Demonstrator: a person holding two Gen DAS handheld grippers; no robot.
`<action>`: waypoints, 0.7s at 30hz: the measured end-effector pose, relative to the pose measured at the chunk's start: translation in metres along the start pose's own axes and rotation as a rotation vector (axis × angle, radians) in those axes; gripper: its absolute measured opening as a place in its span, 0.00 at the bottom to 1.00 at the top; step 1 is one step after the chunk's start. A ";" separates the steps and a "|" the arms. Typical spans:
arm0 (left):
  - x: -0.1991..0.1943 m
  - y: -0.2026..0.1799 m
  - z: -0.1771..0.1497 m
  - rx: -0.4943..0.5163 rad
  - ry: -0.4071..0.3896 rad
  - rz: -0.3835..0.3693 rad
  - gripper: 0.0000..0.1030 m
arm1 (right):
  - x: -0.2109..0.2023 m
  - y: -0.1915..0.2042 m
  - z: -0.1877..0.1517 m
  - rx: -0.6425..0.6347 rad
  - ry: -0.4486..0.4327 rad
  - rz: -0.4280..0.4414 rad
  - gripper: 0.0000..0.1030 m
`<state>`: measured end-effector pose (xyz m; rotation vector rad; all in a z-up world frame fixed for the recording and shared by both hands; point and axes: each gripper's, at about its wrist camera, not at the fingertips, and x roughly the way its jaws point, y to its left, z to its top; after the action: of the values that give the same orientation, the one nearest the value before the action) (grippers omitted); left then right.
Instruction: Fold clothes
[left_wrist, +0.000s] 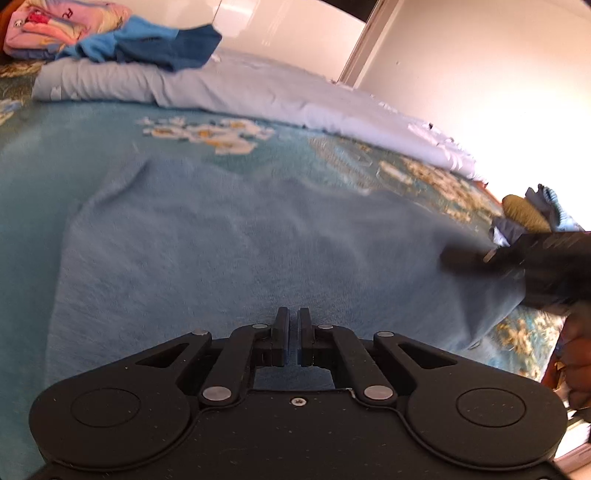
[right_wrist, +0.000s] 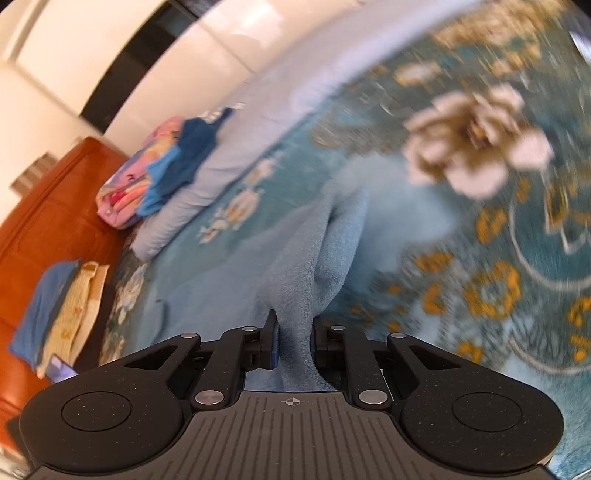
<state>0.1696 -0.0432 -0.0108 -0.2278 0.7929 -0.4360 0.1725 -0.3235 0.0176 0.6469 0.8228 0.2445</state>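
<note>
Clamped on a bunched fold of the light-blue garment (right_wrist: 306, 258) at lower centre, the right gripper (right_wrist: 294, 334) could lose it if tugged, while the left gripper (left_wrist: 293, 330) sits closed and empty.

Both tools, left tool (left_wrist: 293, 325) and right tool (right_wrist: 293, 332), are matte black with silver rivets.

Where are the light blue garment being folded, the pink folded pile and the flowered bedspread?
light blue garment (right_wrist: 295, 295): right wrist view, bunched fold between the fingers.
pink folded pile (left_wrist: 55, 26): left wrist view, its top.
flowered bedspread (right_wrist: 480, 140): right wrist view, a large pale flower.
</note>
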 end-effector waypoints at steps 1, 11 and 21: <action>0.002 0.001 -0.001 -0.005 -0.004 -0.004 0.01 | -0.003 0.011 0.001 -0.033 -0.005 -0.001 0.11; -0.071 0.066 0.001 -0.178 -0.132 -0.011 0.02 | 0.000 0.131 -0.005 -0.398 0.024 -0.005 0.11; -0.132 0.134 -0.014 -0.349 -0.213 0.114 0.03 | 0.082 0.219 -0.080 -0.689 0.217 -0.085 0.16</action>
<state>0.1166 0.1362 0.0157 -0.5424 0.6641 -0.1589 0.1763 -0.0806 0.0635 -0.0633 0.9017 0.4981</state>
